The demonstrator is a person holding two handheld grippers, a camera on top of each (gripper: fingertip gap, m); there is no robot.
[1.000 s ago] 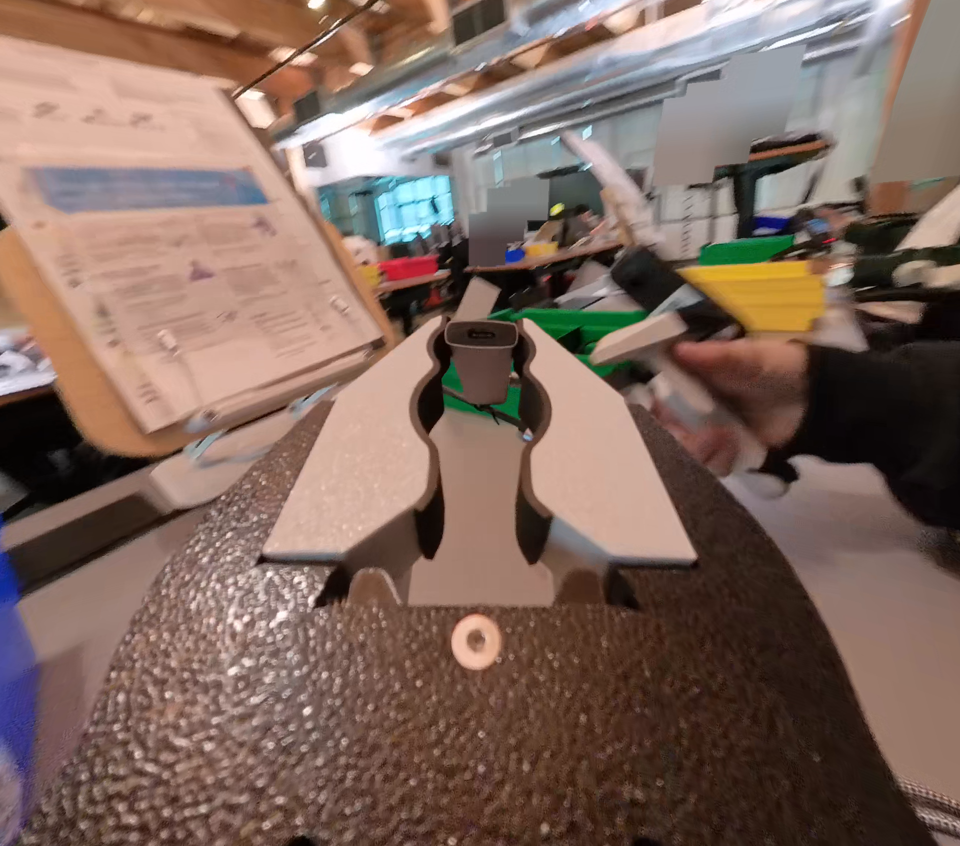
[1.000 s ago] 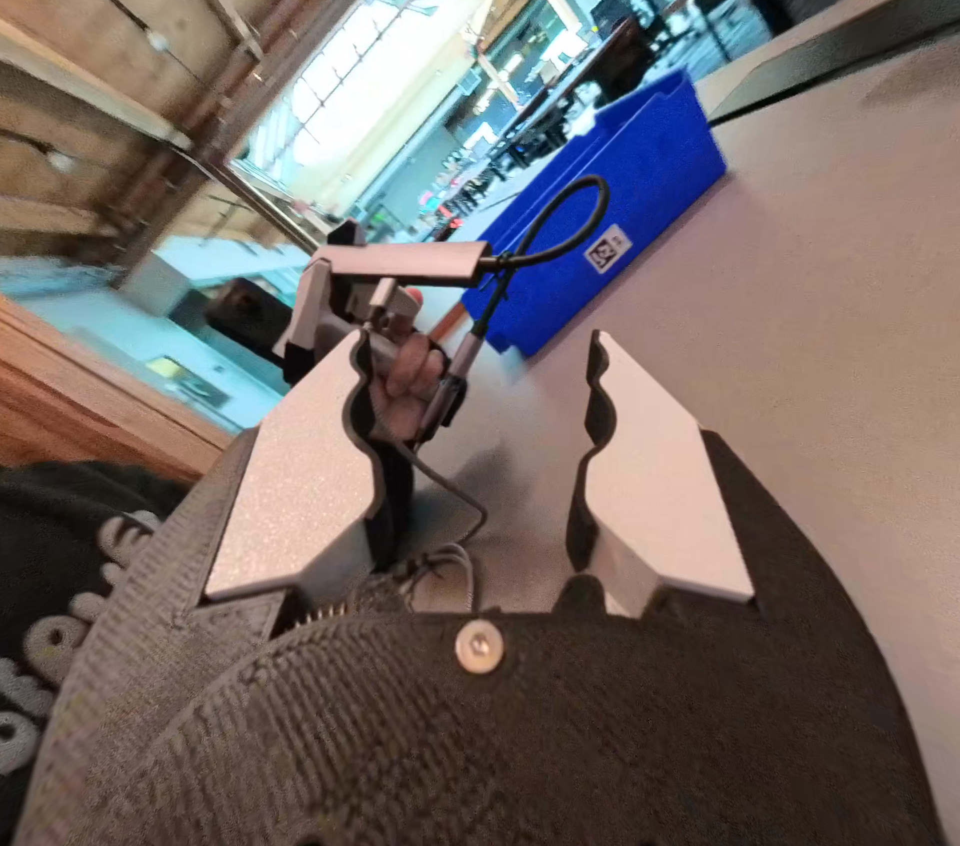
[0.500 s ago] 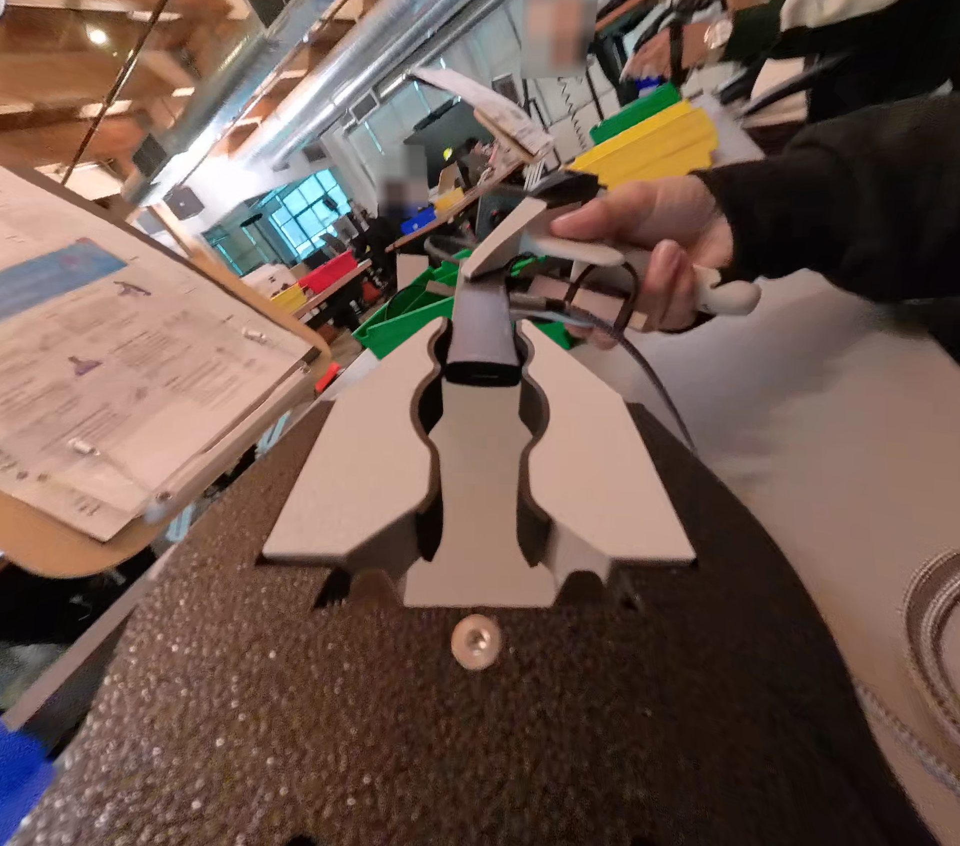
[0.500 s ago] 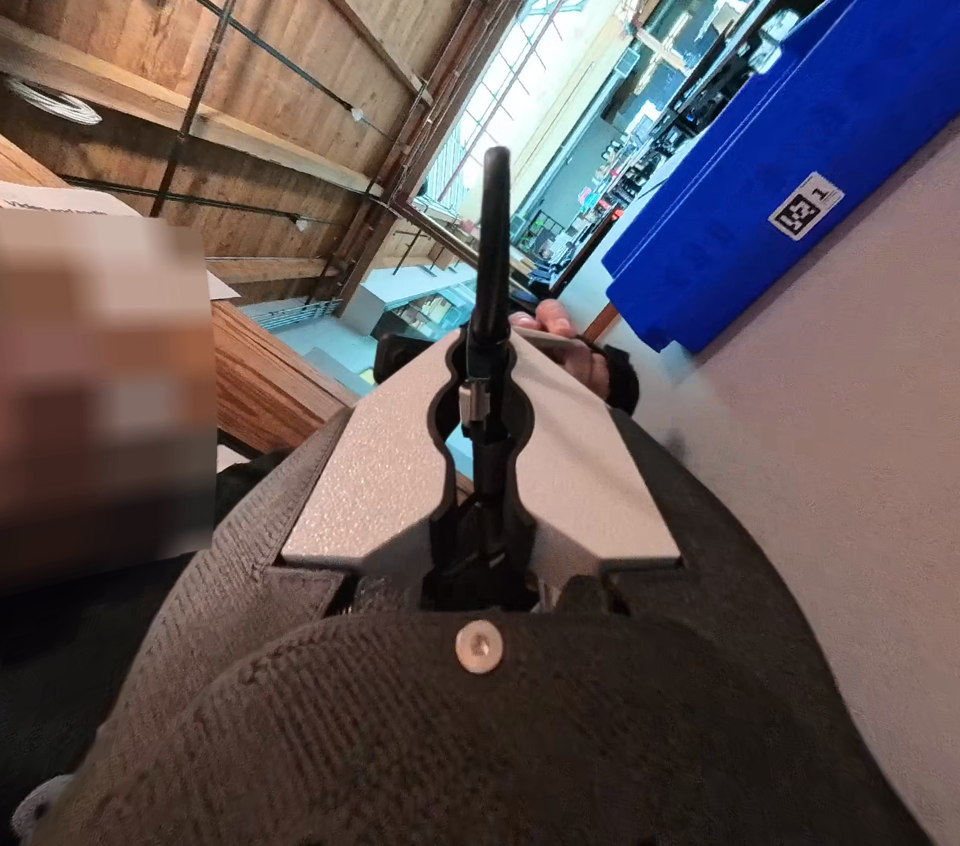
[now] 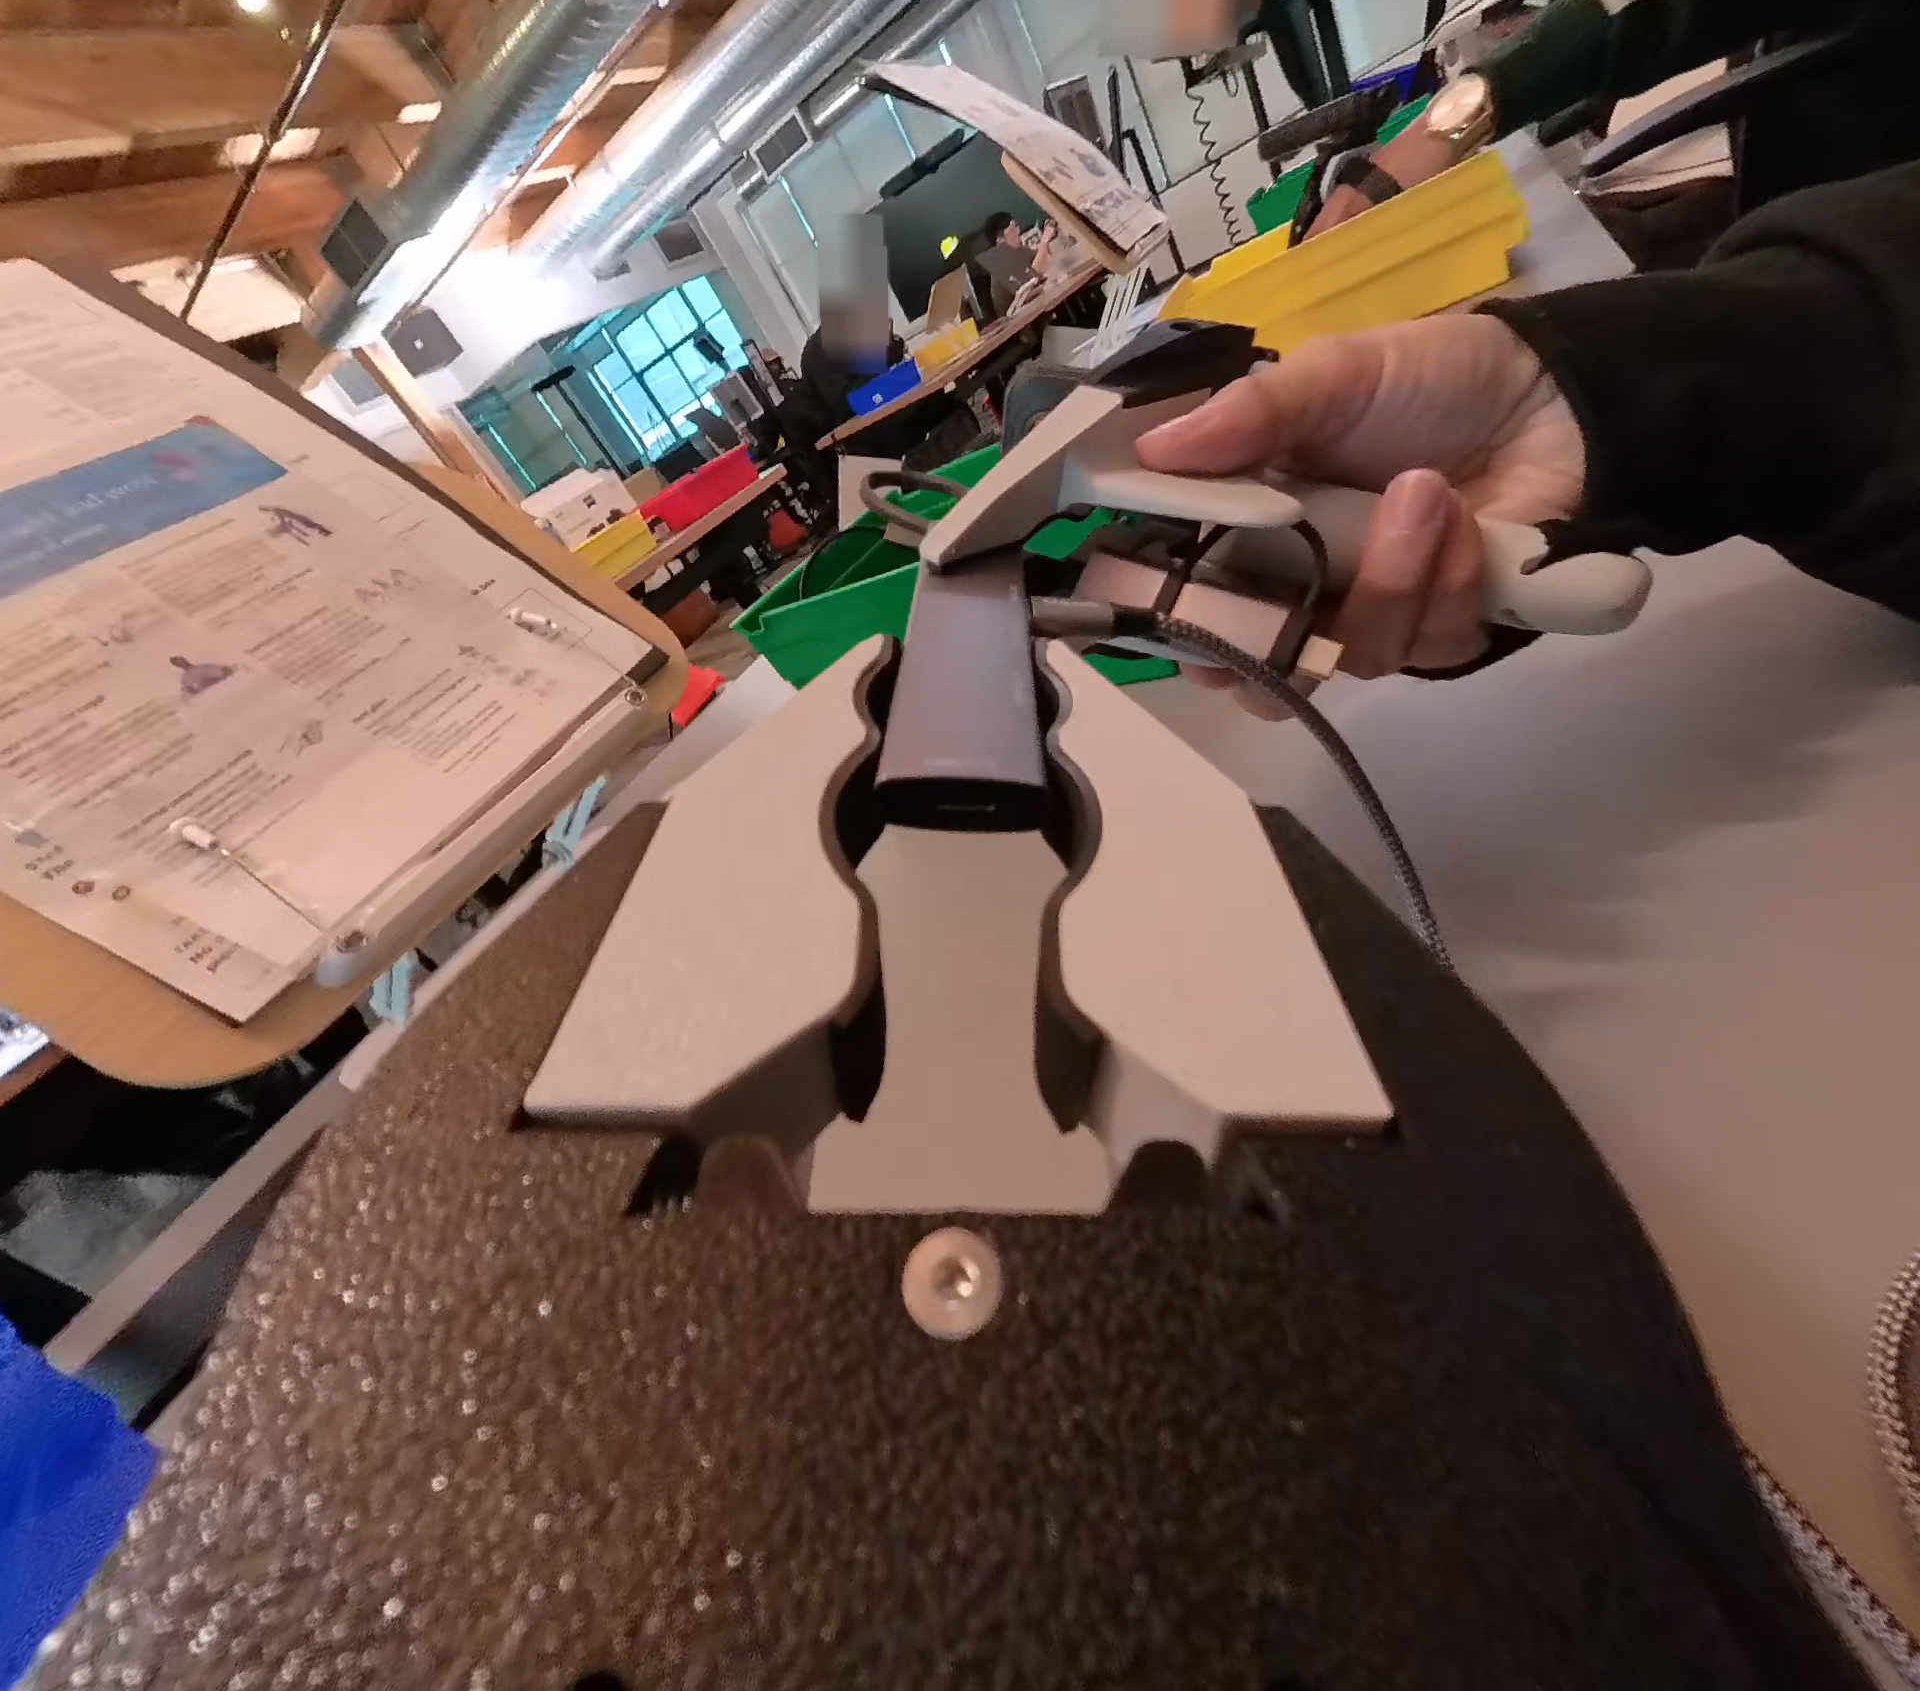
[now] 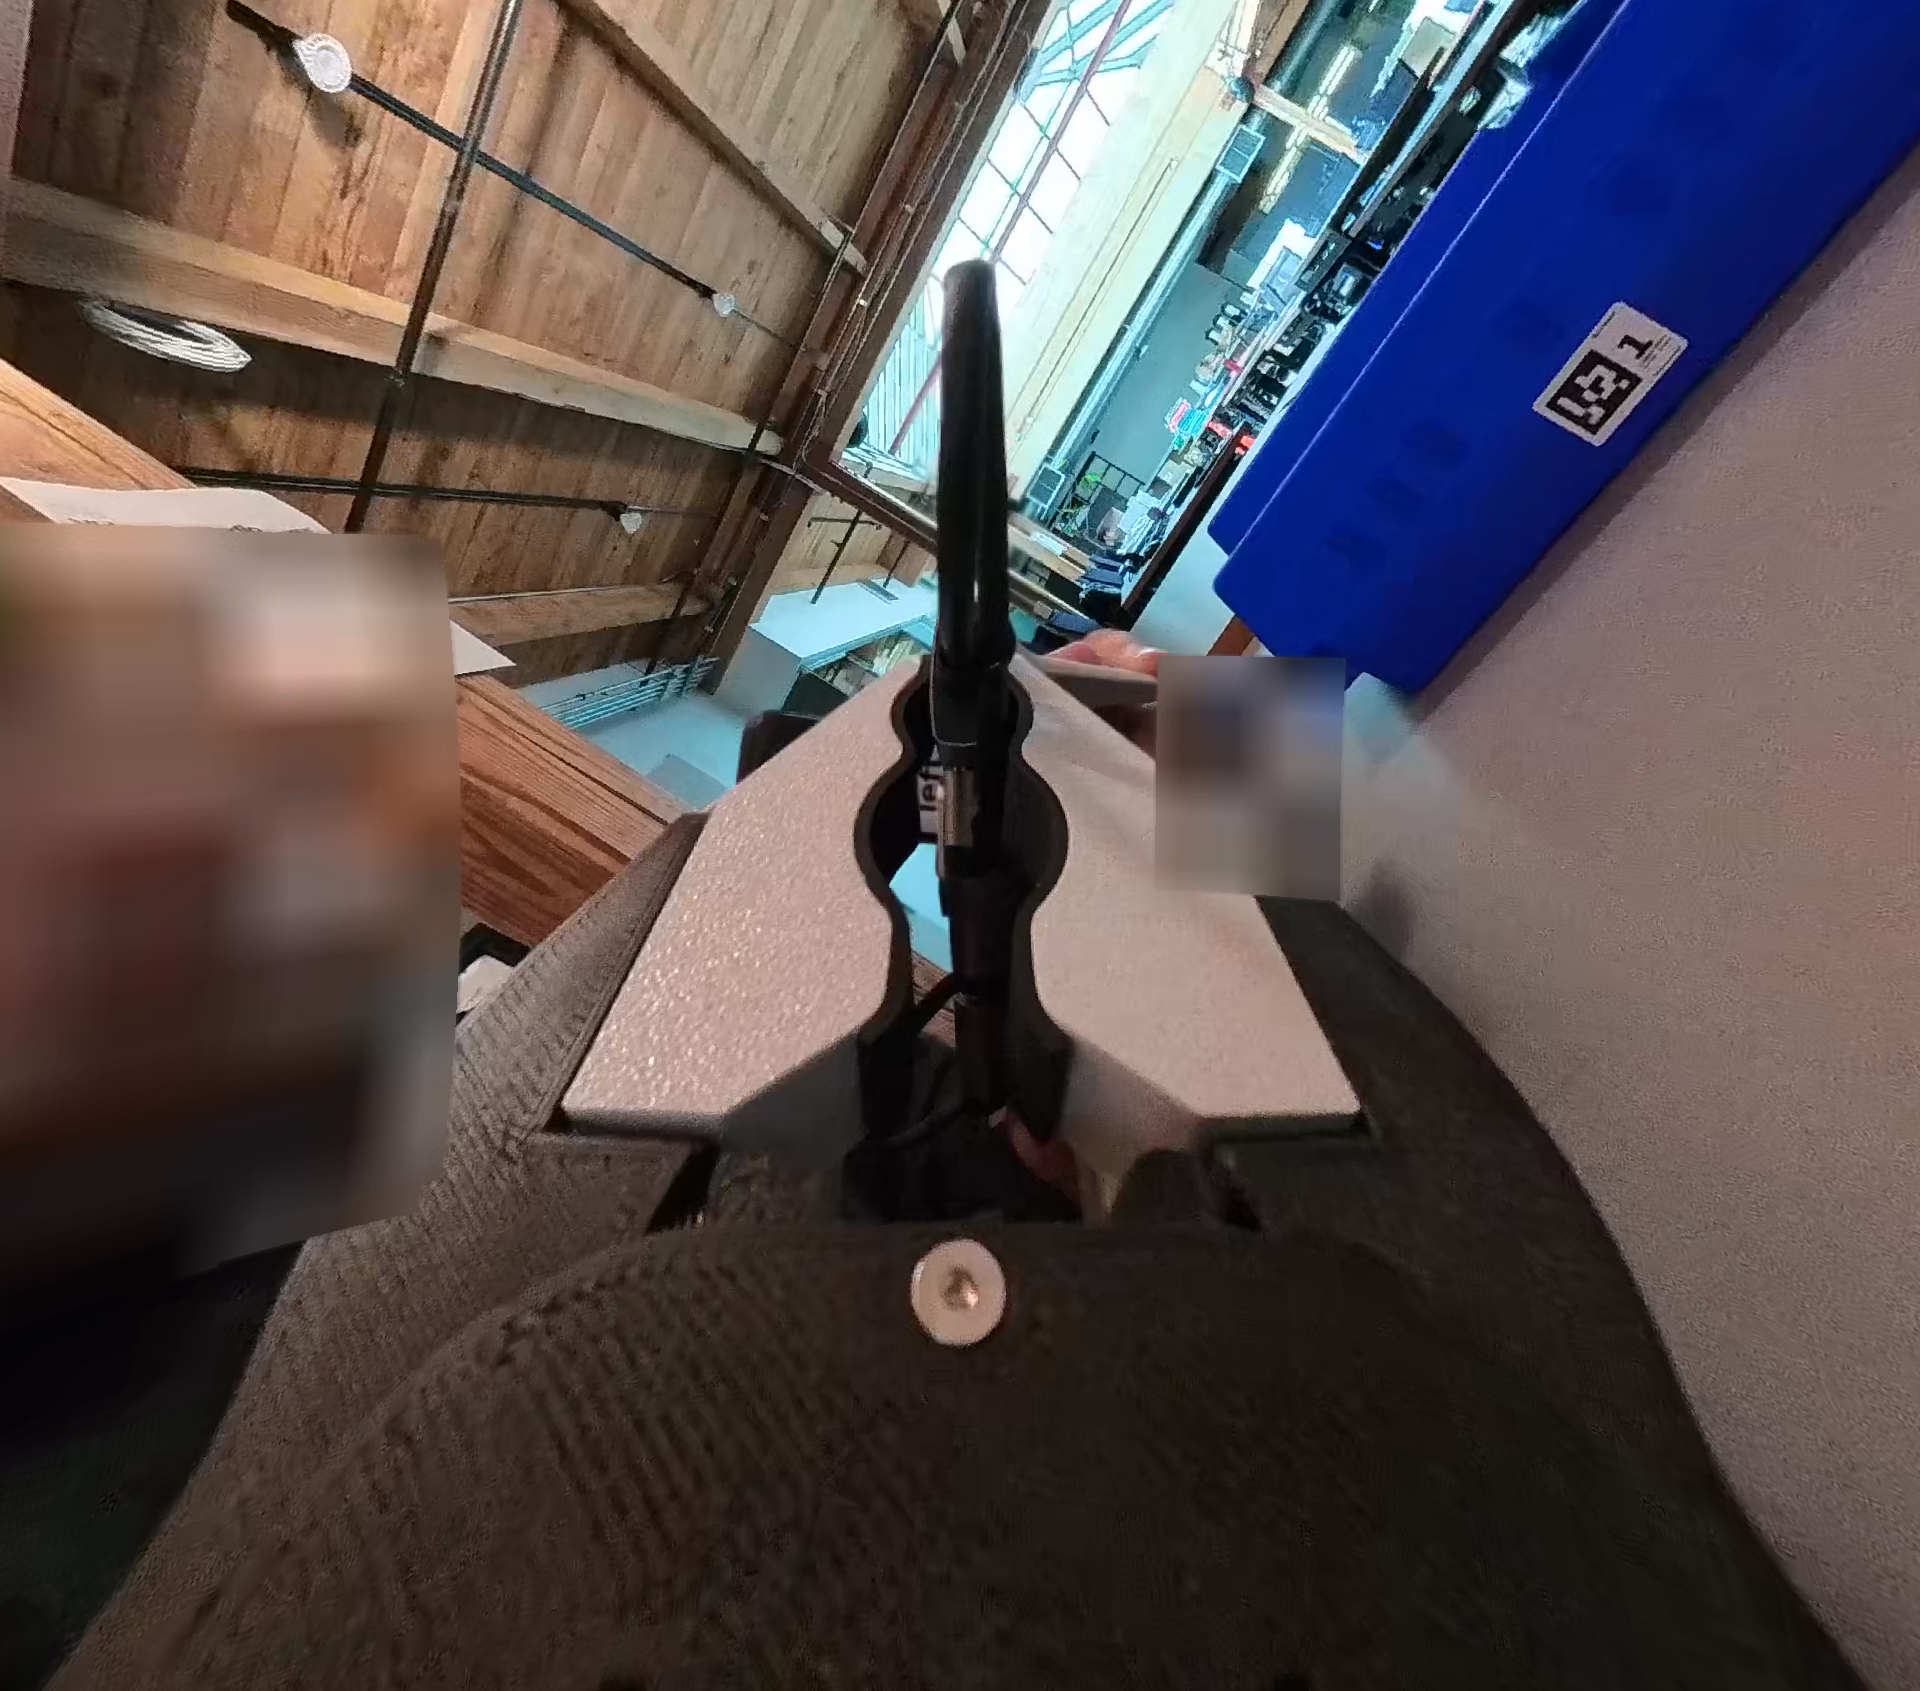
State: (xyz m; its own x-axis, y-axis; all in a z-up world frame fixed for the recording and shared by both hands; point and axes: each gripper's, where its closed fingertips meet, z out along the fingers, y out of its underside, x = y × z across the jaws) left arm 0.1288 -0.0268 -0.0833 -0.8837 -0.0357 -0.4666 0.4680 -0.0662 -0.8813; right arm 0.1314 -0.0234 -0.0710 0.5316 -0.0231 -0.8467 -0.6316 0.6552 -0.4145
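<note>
- Two grippers, both pinching parts of one assembly, held up off the grey table [image 5: 1662,862].
- L gripper [image 5: 961,706]: jaws pressed onto the flat sides of a dark slim adapter body [image 5: 961,711]; its port end faces back toward the cam, the far end sticks out past the tips. Grip sits in the scalloped notch, prob. so the body can't twist.
- R gripper [image 6: 961,768]: jaws pressed together on a black cable [image 6: 971,436] at its silver connector collar [image 6: 956,810]; the cable loops up and out beyond the tips. Holding at the stiff collar rather than the floppy cord likely gives better control.
- In the left wrist view the R gripper [image 5: 987,540] shows edge-on, just past the adapter's far end, with a hand [image 5: 1403,478] on its trigger; a braided cable [image 5: 1351,779] trails from there down to the table.
- Whether the connector is seated in the adapter: can't tell, joint hidden by the fingers.
- Around: angled instruction board [image 5: 260,654] to the L, green bin [image 5: 831,602] behind, yellow bin [image 5: 1371,259] further off, blue bin [image 6: 1610,239] on the table in the right wrist view.
</note>
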